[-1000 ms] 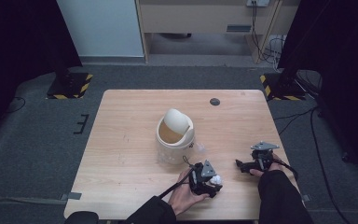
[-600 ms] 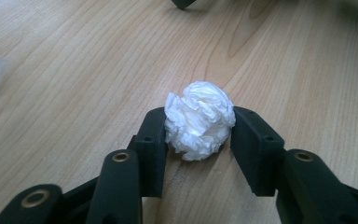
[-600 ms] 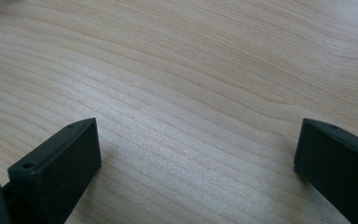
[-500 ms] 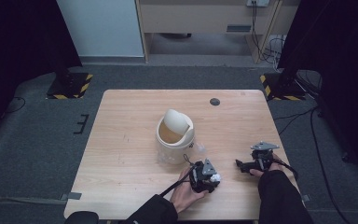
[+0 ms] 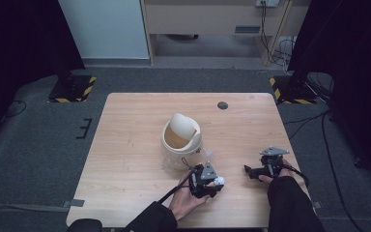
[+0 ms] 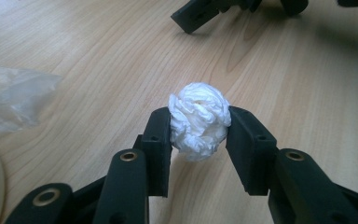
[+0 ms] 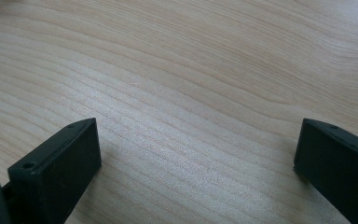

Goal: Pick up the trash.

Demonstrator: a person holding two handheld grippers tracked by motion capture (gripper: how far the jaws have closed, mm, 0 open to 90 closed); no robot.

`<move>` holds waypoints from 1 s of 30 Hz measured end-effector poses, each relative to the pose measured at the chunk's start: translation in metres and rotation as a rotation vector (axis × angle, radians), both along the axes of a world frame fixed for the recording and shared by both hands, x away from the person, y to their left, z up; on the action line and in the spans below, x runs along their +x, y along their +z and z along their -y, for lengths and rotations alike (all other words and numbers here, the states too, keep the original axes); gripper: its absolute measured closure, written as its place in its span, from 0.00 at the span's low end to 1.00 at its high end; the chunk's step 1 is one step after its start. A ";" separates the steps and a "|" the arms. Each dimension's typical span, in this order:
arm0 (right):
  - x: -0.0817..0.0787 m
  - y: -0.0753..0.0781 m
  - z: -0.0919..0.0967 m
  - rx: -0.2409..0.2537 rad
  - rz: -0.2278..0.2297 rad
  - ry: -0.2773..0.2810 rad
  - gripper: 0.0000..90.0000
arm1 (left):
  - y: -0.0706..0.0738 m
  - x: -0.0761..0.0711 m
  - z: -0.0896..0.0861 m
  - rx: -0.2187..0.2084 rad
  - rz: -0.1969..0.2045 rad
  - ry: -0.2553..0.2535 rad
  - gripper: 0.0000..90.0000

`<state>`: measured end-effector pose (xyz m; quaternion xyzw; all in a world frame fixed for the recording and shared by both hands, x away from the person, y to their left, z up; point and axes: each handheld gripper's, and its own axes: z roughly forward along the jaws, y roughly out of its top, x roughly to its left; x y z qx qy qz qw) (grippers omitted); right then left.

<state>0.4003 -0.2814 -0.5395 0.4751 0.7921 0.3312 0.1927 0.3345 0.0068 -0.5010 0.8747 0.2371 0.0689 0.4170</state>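
A crumpled white paper ball sits squeezed between the two black jaws of my left gripper, just above the wooden table. The jaws have just been closing, and their pads now press on the ball from both sides. In the high view the left gripper is near the table's front edge, with the ball at its tip. My right gripper rests to the right of it, pointing left. Its jaws stand wide apart over bare wood with nothing between them.
A cream bin with a swing lid stands mid-table, just behind the left gripper. Clear crumpled plastic lies at its foot, also seen as plastic in the left gripper view. A small dark disc lies near the table's far edge.
The left gripper has closed on the paper ball and shifted slightly with it. The right gripper has stayed where it was.
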 end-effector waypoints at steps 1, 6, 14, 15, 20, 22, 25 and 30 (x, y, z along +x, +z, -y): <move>0.000 0.000 0.000 0.002 -0.001 -0.001 0.01 | 0.003 -0.002 -0.003 0.003 0.004 -0.002 0.67; 0.000 0.000 0.000 0.000 0.000 0.000 0.01 | 0.013 -0.009 -0.015 -0.006 0.015 -0.012 0.67; 0.000 0.000 0.000 0.001 -0.002 -0.002 0.01 | 0.025 -0.018 -0.043 -0.043 0.029 0.015 0.67; 0.000 0.000 0.000 0.001 -0.002 -0.002 0.01 | 0.026 -0.020 -0.047 -0.047 0.030 0.021 0.67; 0.000 0.000 0.000 -0.001 -0.002 0.000 0.01 | 0.031 -0.026 -0.073 -0.067 0.038 0.046 0.67; 0.000 0.000 0.000 0.000 -0.003 0.000 0.01 | 0.032 -0.027 -0.084 -0.089 0.035 0.073 0.67; 0.000 0.000 0.000 0.000 -0.003 -0.001 0.01 | 0.032 -0.028 -0.100 -0.103 0.030 0.112 0.66; 0.000 0.000 0.000 0.000 -0.003 -0.001 0.01 | 0.035 -0.031 -0.120 -0.128 0.025 0.151 0.66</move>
